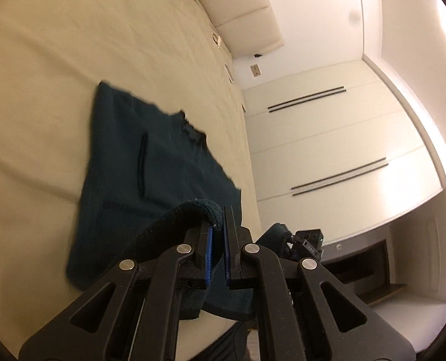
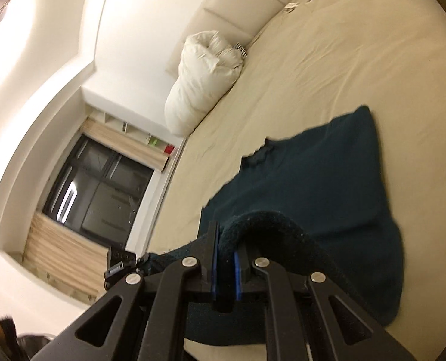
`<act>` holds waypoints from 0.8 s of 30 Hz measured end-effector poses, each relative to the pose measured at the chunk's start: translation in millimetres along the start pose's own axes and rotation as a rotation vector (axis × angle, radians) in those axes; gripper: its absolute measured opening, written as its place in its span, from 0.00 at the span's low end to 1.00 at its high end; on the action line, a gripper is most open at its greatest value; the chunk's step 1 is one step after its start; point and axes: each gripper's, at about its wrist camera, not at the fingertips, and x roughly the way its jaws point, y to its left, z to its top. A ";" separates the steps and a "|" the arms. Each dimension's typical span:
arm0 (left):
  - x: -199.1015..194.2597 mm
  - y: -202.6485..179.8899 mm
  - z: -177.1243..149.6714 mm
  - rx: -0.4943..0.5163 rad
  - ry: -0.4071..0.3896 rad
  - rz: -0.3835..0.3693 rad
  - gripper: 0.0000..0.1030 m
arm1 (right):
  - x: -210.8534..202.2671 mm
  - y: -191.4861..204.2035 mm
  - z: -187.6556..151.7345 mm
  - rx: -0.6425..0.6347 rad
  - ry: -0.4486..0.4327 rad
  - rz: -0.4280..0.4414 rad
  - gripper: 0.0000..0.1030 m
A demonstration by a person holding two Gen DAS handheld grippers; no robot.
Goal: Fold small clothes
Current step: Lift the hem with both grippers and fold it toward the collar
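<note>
Dark teal garment (image 1: 162, 162) in both grippers

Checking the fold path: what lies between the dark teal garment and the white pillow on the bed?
Only bare cream bedsheet lies between the dark teal garment and the white pillow; the right wrist view shows it.

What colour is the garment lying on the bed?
Dark teal, plain with no pattern; the right wrist view shows it best.

Warm, dim indoor light, ceiling glare at the corners, fisheye bending, motion blur.
</note>
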 end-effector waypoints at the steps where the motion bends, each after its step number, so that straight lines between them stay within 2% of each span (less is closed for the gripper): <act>1: 12.0 -0.9 22.7 -0.013 -0.016 0.004 0.04 | 6.8 -6.9 15.0 0.029 -0.018 -0.003 0.09; 4: 33.9 4.5 65.0 -0.051 -0.062 0.023 0.04 | 21.6 -26.4 50.6 0.099 -0.071 -0.036 0.09; 6: 55.5 25.1 97.8 -0.132 -0.079 0.030 0.04 | 36.9 -54.0 77.1 0.181 -0.119 -0.087 0.10; 8: 76.6 63.7 122.7 -0.257 -0.073 0.074 0.05 | 48.7 -78.7 90.7 0.253 -0.144 -0.159 0.18; 9: 81.1 81.9 126.7 -0.318 -0.072 0.076 0.06 | 56.1 -97.1 95.1 0.313 -0.152 -0.213 0.38; 10: 83.6 102.5 128.3 -0.395 -0.080 0.066 0.07 | 60.0 -110.5 95.9 0.360 -0.164 -0.231 0.56; 11: 81.6 124.7 126.1 -0.474 -0.105 0.053 0.07 | 61.8 -120.4 94.5 0.394 -0.180 -0.231 0.57; 13: 72.8 140.1 123.5 -0.497 -0.157 0.047 0.08 | 61.8 -127.4 92.0 0.388 -0.200 -0.187 0.60; 15: 64.0 153.7 119.0 -0.540 -0.182 0.047 0.08 | 61.1 -123.4 91.3 0.337 -0.192 -0.192 0.61; 16: 62.0 152.8 118.8 -0.529 -0.186 0.045 0.08 | 60.3 -121.4 90.7 0.322 -0.184 -0.202 0.62; 18: 59.9 141.2 120.7 -0.462 -0.178 0.088 0.08 | 55.7 -115.2 89.1 0.305 -0.172 -0.218 0.65; 21: 62.8 110.3 123.9 -0.325 -0.131 0.142 0.08 | 43.2 -98.9 87.7 0.253 -0.171 -0.253 0.72; 24: 65.5 86.0 119.6 -0.223 -0.113 0.187 0.08 | 32.0 -77.0 75.8 0.172 -0.157 -0.316 0.73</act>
